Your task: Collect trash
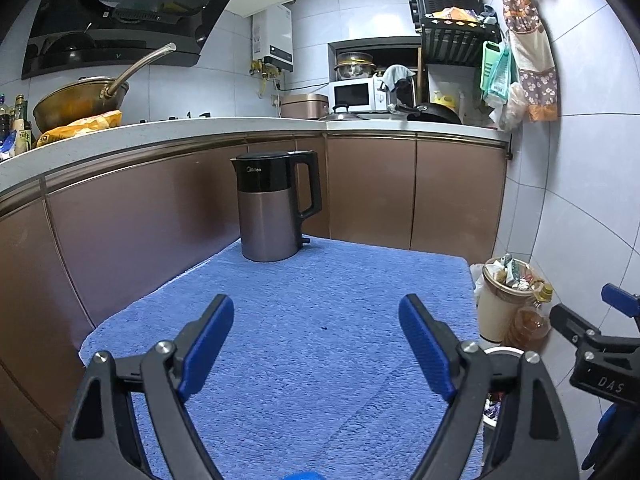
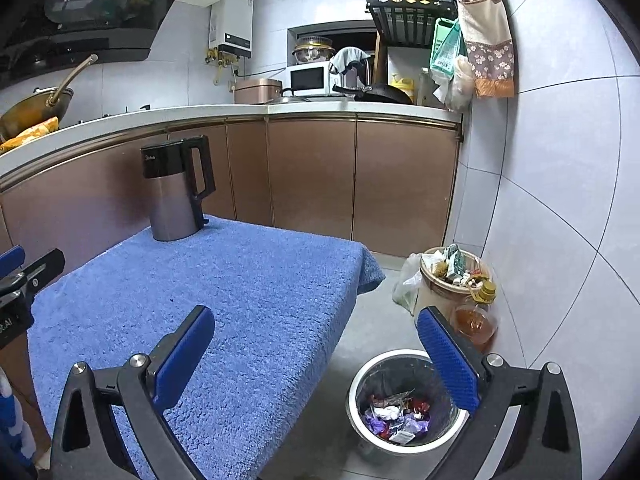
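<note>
Kettle (image 1: 276, 206) stands upright at the far left of the blue towel (image 1: 304, 320) covering the table. Near of it, the left gripper (image 1: 316, 340) hovers over bare towel, jaws wide apart, nothing between them. Right of the table edge, the right gripper (image 2: 316, 350) likewise gapes, holding nothing. Below it on the floor, the metal bin (image 2: 404, 400) holds crumpled wrappers (image 2: 396, 416); one finger hides part of its rim. Farther right, an overfull beige bin (image 2: 444, 284) stands by the wall, its contents hard to make out.
</note>
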The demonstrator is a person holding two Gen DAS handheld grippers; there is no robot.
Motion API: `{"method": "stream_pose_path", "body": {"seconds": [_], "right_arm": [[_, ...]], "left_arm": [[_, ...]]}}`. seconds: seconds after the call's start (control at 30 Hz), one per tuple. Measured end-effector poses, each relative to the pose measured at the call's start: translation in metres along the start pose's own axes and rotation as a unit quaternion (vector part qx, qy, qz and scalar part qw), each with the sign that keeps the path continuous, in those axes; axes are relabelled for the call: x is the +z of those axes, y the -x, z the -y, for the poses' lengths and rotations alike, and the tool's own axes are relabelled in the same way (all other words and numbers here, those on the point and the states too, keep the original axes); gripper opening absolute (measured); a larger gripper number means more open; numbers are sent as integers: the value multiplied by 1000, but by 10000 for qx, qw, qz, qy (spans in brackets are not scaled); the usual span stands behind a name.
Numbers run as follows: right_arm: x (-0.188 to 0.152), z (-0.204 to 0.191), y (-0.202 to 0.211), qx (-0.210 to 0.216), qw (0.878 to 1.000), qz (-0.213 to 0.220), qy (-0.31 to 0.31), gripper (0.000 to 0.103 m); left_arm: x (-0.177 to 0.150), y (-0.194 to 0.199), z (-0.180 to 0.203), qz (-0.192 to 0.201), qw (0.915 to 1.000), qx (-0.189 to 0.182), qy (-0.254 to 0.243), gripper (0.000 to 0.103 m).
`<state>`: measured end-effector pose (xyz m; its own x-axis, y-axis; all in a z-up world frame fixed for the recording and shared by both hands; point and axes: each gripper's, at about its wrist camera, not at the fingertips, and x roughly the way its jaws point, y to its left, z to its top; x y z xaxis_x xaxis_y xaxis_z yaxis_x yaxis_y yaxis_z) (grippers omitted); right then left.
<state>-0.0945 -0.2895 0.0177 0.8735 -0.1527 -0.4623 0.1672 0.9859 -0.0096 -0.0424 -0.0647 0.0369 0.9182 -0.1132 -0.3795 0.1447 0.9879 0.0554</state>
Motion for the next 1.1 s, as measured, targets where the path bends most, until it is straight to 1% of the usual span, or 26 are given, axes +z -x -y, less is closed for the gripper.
{"method": "stream_pose_path", "body": {"seconds": [0.5,0.77,1.1], "right_arm": [[-4,5,5,99,9999,126,-40,103],[-6,8,7,101,9998,147,-54,103],[-6,9,14,182,9994,296,-48,103]], "left_arm": [[-4,-3,4,-34,9999,28,-162,84],[-4,-2,-1,27,9999,55,-93,84],[-2,3,-4,135,9997,217,-41,84]]}}
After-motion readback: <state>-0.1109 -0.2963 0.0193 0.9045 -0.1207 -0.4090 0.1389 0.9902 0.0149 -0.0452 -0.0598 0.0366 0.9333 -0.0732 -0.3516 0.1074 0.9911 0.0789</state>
